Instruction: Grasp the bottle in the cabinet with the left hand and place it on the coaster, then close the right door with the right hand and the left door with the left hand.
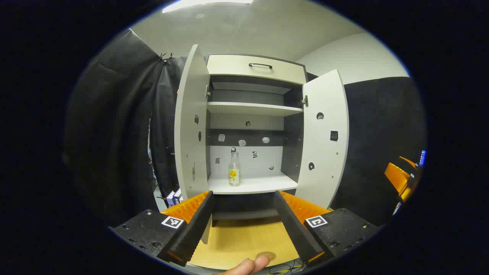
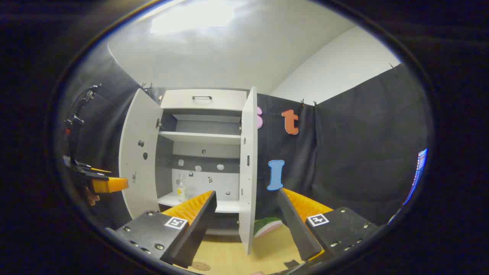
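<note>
While the bottle [image 1: 234, 168] stands upright on the cabinet's lower shelf [image 1: 252, 185], it lies at twelve o'clock from the left gripper [image 1: 243, 223], well apart; jaws wide, empty; right gripper [image 2: 246, 225] likewise wide, farther off.

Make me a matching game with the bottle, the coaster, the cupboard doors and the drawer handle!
Things:
1. bottle
2. coaster
3. cupboard doors
4. drawer handle

Where or how:
A. swung wide open
B. on the drawer front at the very top of the cupboard
C. standing upright on the lower white shelf
D. lying flat on the wooden table in front of the cupboard

Pairs: 1-C, 2-D, 3-A, 4-B
</note>
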The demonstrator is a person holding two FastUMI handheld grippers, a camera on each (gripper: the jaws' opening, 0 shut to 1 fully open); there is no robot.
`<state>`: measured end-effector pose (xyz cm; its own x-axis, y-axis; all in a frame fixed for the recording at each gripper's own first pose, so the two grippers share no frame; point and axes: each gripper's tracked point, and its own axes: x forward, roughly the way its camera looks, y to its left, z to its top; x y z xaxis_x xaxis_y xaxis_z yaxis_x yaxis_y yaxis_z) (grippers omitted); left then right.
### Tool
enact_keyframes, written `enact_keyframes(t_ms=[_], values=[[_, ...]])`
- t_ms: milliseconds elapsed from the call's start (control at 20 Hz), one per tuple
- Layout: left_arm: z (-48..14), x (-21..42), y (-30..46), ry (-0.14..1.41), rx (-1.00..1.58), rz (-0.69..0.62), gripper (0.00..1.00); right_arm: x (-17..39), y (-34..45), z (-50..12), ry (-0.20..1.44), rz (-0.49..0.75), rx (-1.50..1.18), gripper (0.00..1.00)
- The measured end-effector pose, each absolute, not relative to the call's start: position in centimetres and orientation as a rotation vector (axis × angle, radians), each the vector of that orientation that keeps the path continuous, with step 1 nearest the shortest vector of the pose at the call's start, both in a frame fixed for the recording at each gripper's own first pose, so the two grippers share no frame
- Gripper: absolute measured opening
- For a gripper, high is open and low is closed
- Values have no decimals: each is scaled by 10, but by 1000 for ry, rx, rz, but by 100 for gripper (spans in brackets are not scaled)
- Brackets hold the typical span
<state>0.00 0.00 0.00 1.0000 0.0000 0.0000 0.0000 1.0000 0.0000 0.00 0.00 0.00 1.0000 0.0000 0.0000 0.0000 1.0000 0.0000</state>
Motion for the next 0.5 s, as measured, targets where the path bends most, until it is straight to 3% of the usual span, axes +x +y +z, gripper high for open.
enact_keyframes(t_ms=[500], values=[[-1, -29, -7, -1, 27, 18, 98, -12, 20, -7, 6, 105, 18, 98]])
